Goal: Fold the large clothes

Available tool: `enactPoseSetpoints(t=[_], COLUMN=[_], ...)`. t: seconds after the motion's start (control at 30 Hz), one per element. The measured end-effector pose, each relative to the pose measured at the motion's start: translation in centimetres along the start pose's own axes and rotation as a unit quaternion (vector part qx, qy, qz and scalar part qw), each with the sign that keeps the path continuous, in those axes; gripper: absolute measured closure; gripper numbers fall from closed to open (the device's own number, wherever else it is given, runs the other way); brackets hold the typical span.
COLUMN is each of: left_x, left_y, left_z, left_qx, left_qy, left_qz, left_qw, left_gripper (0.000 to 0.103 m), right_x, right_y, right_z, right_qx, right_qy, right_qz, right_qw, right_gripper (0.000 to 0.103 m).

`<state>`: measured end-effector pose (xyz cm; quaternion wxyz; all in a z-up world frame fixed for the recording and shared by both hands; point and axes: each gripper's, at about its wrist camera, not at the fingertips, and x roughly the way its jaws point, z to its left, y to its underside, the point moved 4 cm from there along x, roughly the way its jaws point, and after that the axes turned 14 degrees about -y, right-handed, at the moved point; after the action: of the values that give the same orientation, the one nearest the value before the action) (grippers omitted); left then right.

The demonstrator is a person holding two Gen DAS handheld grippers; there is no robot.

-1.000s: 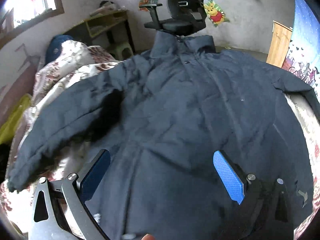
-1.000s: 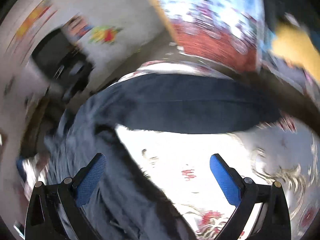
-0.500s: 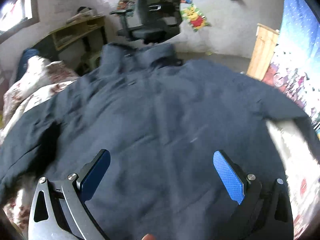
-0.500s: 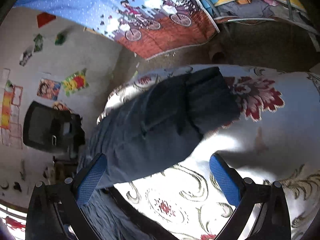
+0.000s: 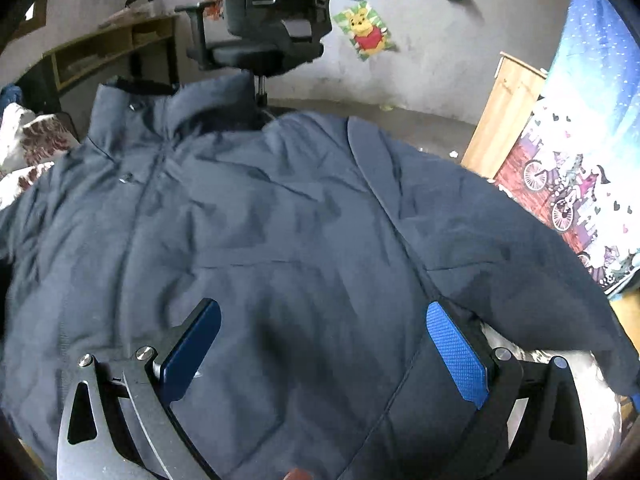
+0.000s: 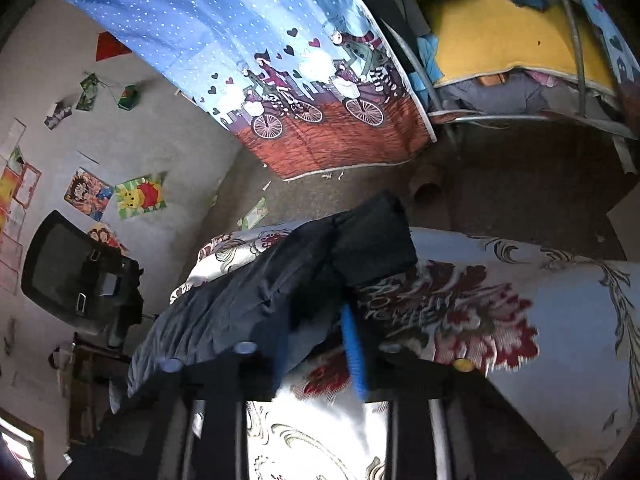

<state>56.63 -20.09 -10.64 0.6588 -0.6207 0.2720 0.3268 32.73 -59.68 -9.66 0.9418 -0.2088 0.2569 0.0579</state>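
Observation:
A large dark navy jacket [image 5: 280,220] lies spread front-up on a floral bedspread [image 6: 520,300], collar at the far end. My left gripper [image 5: 324,344] hovers open over the jacket's lower body, holding nothing. In the right wrist view the jacket's sleeve [image 6: 304,276] stretches toward the bed edge, its dark cuff at the far end. My right gripper [image 6: 316,344] is shut on the sleeve, with fabric pinched between the blue pads [image 6: 354,352].
A black office chair [image 5: 272,28] stands beyond the collar, with a wooden desk [image 5: 100,56] to its left. A blue cartoon curtain [image 6: 280,80] and a wooden cabinet [image 5: 508,116] are on the right. A metal bunk frame [image 6: 520,116] stands past the floor.
My right gripper has closed from wide open onto the jacket sleeve. My left gripper has swung to the right over the jacket and stays open.

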Motion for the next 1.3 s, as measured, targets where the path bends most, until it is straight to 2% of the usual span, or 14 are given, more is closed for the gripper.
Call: enactPoseSetpoints(t=[0.03, 0.13, 0.33, 0.43, 0.57, 0.73, 0.9, 0.97, 1.03, 1.1, 1.13, 1.3], left_x=[0.3, 1.2, 2.3, 1.8, 0.3, -3.0, -6.7, -7.8, -9.0, -10.2, -10.8, -13.6], left_y=[0.1, 0.5, 0.9, 1.1, 1.5, 2.3, 3.8, 4.4, 5.2, 6.2, 6.7, 9.7], left_z=[-0.3, -1.0, -1.5, -1.5, 0.6, 6.0, 12.1, 14.1, 16.6, 19.3, 20.5, 25.5], left_qx=[0.0, 0.008, 0.035, 0.054, 0.032, -0.004, -0.02, -0.026, -0.038, -0.057, -0.066, -0.088], left_qy=[0.002, 0.004, 0.002, 0.007, 0.023, 0.049, 0.051, 0.054, 0.058, 0.062, 0.063, 0.07], left_qz=[0.004, 0.015, 0.024, 0.027, 0.043, 0.032, 0.02, 0.014, 0.013, 0.017, 0.019, 0.036], left_qw=[1.0, 0.9998, 0.9991, 0.9982, 0.9983, 0.9983, 0.9983, 0.9981, 0.9975, 0.9963, 0.9956, 0.993], left_gripper=[0.002, 0.002, 0.002, 0.002, 0.002, 0.002, 0.002, 0.002, 0.002, 0.002, 0.002, 0.002], right_x=[0.1, -0.1, -1.3, -2.1, -3.5, -5.1, -5.7, -5.6, -5.1, -4.4, -3.9, -2.3], right_y=[-0.2, -0.6, -1.5, -1.7, -1.5, 1.0, 6.4, 9.0, 11.5, 14.5, 16.4, 24.3], right_z=[-0.1, 0.4, 3.6, 6.2, 10.3, 16.1, 22.5, 24.8, 26.2, 27.5, 28.3, 29.8], right_qx=[-0.002, -0.028, -0.105, -0.153, -0.225, -0.319, -0.416, -0.448, -0.469, -0.49, -0.504, -0.55], right_qy=[-0.002, -0.007, -0.031, -0.046, -0.074, -0.117, -0.166, -0.187, -0.203, -0.218, -0.227, -0.251], right_qz=[0.002, 0.003, -0.022, -0.038, -0.057, -0.073, -0.06, -0.042, -0.017, 0.015, 0.036, 0.108], right_qw=[1.0, 1.0, 0.994, 0.986, 0.97, 0.938, 0.892, 0.873, 0.86, 0.844, 0.833, 0.789], right_gripper=[0.091, 0.094, 0.096, 0.097, 0.097, 0.097, 0.097, 0.097, 0.097, 0.098, 0.099, 0.1])
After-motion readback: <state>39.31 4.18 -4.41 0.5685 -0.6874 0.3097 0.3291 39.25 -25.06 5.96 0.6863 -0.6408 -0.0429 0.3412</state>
